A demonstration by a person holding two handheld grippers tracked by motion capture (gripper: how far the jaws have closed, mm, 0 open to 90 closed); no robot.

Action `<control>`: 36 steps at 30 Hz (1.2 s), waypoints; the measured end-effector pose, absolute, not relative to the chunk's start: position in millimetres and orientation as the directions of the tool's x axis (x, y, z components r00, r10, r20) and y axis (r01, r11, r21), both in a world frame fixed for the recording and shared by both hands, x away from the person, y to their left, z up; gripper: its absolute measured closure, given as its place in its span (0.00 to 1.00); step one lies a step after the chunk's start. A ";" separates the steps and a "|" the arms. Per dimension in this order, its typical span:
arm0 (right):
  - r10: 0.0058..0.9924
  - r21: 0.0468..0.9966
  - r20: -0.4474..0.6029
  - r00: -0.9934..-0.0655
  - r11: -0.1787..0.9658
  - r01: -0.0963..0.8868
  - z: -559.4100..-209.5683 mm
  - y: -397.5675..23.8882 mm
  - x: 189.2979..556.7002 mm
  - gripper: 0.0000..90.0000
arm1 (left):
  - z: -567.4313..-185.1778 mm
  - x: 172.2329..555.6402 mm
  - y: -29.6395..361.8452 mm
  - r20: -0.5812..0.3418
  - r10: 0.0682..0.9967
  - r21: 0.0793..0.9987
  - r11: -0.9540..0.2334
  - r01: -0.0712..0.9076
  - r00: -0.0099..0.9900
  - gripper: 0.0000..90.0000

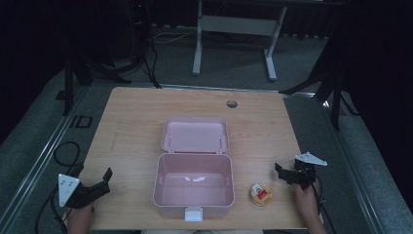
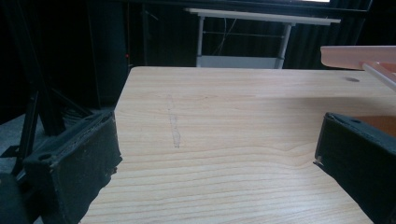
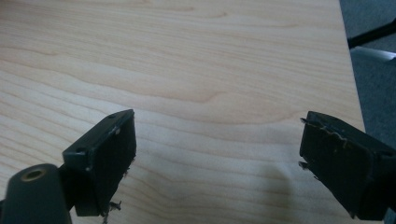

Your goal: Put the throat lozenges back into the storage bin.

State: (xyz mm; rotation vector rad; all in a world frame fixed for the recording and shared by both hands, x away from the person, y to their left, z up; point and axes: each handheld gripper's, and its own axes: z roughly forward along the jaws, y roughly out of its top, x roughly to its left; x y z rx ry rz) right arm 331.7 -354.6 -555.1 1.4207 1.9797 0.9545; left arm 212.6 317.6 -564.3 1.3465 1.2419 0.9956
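A pink lidded box (image 1: 194,187) stands open at the front middle of the wooden table (image 1: 136,122), its lid (image 1: 195,135) laid back flat. To the box's right lies a small round yellow tin (image 1: 261,194) with a red label. My left gripper (image 1: 92,183) is held at the table's front left corner, open and empty (image 2: 217,154); the box's lid edge (image 2: 359,56) shows at the right of the left gripper view. My right gripper (image 1: 287,173) hovers just right of the tin, open over bare wood (image 3: 217,158).
A cable hole (image 1: 232,104) sits near the table's far edge. Beyond the table stands a white desk frame (image 1: 234,29). Dark stands (image 1: 73,73) and cables flank the table. The table's right edge (image 3: 352,70) runs close to my right gripper.
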 end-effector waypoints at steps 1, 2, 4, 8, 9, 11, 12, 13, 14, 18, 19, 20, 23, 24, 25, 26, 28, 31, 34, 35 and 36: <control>0.950 0.788 -0.008 -0.313 0.199 0.583 -555.0 -354.6 331.6 0.12 | -564.3 212.5 317.7 -0.059 0.990 0.987 0.038 0.158 0.131 0.00; 0.946 0.787 0.002 -0.323 0.198 0.584 -554.7 -354.7 331.6 0.12 | -564.3 212.5 317.8 -0.059 0.990 0.987 0.038 0.158 0.131 0.00; 0.943 0.782 0.002 -0.333 0.207 0.588 -554.3 -354.3 331.7 0.12 | -564.3 212.5 317.7 -0.058 0.990 0.987 0.037 0.159 0.129 0.00; 0.937 0.766 -0.009 -0.350 0.232 0.599 -552.4 -351.5 331.6 0.12 | -564.3 212.4 317.8 -0.058 0.990 0.987 0.038 0.157 0.129 0.00; 0.932 0.748 -0.027 -0.361 0.259 0.612 -550.5 -349.6 331.5 0.12 | -564.4 212.4 317.8 -0.061 0.990 0.987 0.040 0.157 0.130 0.00; 0.932 0.746 -0.024 -0.362 0.258 0.614 -550.0 -349.7 331.2 0.12 | -564.4 212.5 317.8 -0.062 0.990 0.987 0.041 0.157 0.130 0.00; 0.931 0.737 -0.013 -0.364 0.255 0.626 -549.1 -350.3 330.8 0.12 | -564.4 212.5 317.9 -0.062 0.990 0.987 0.041 0.157 0.130 0.00; 0.931 0.725 -0.003 -0.364 0.253 0.641 -548.2 -351.0 329.6 0.12 | -564.4 212.6 317.9 -0.063 0.990 0.987 0.042 0.158 0.130 0.00; 0.933 0.719 0.001 -0.361 0.250 0.648 -547.8 -351.6 328.6 0.12 | -564.4 212.6 317.9 -0.062 0.990 0.987 0.041 0.157 0.130 0.00; 0.933 0.704 0.002 -0.360 0.254 0.663 -545.5 -354.2 324.3 0.12 | -564.4 212.5 317.9 -0.060 0.989 0.987 0.039 0.157 0.132 0.00; 0.932 0.696 0.004 -0.362 0.257 0.671 -544.9 -354.6 323.3 0.12 | -564.4 212.5 317.9 -0.062 0.989 0.987 0.041 0.156 0.132 0.00; 0.929 0.686 0.002 -0.370 0.268 0.677 -544.3 -355.2 322.5 0.12 | -564.4 212.5 317.9 -0.064 0.989 0.987 0.043 0.157 0.132 0.00; 0.926 0.668 -0.003 -0.378 0.283 0.688 -542.3 -356.6 320.4 0.12 | -564.3 212.6 318.0 -0.062 0.989 0.987 0.041 0.158 0.134 0.00; 0.913 0.650 0.043 -0.406 0.283 0.706 -539.5 -360.8 319.5 0.12 | -564.3 212.7 318.0 -0.062 0.989 0.987 0.041 0.158 0.135 0.00; 0.909 0.638 0.057 -0.413 0.285 0.715 -538.0 -362.6 319.1 0.12 | -564.3 212.6 318.1 -0.061 0.989 0.987 0.039 0.159 0.135 0.00; 0.902 0.627 0.062 -0.427 0.298 0.720 -536.7 -363.9 318.5 0.12 | -564.4 212.7 318.0 -0.062 0.989 0.987 0.040 0.158 0.135 0.00; 0.899 0.618 0.045 -0.436 0.318 0.719 -535.3 -364.5 317.6 0.12 | -564.3 212.6 318.1 -0.061 0.989 0.987 0.039 0.159 0.135 0.00; 0.879 0.574 -0.004 -0.476 0.392 0.719 -529.7 -367.7 313.3 0.12 | -564.3 212.6 318.0 -0.059 0.989 0.987 0.037 0.159 0.135 0.00; 0.868 0.547 0.007 -0.497 0.413 0.728 -527.2 -370.8 312.0 0.12 | -564.3 212.6 318.0 -0.060 0.989 0.987 0.039 0.159 0.135 0.00; 0.863 0.534 0.016 -0.505 0.419 0.734 -525.9 -372.5 311.5 0.12 | -564.3 212.7 318.0 -0.061 0.989 0.986 0.039 0.159 0.135 0.00; 0.853 0.506 0.040 -0.520 0.431 0.747 -524.1 -376.1 311.3 0.12 | -564.3 212.7 318.0 -0.060 0.989 0.986 0.038 0.160 0.135 0.00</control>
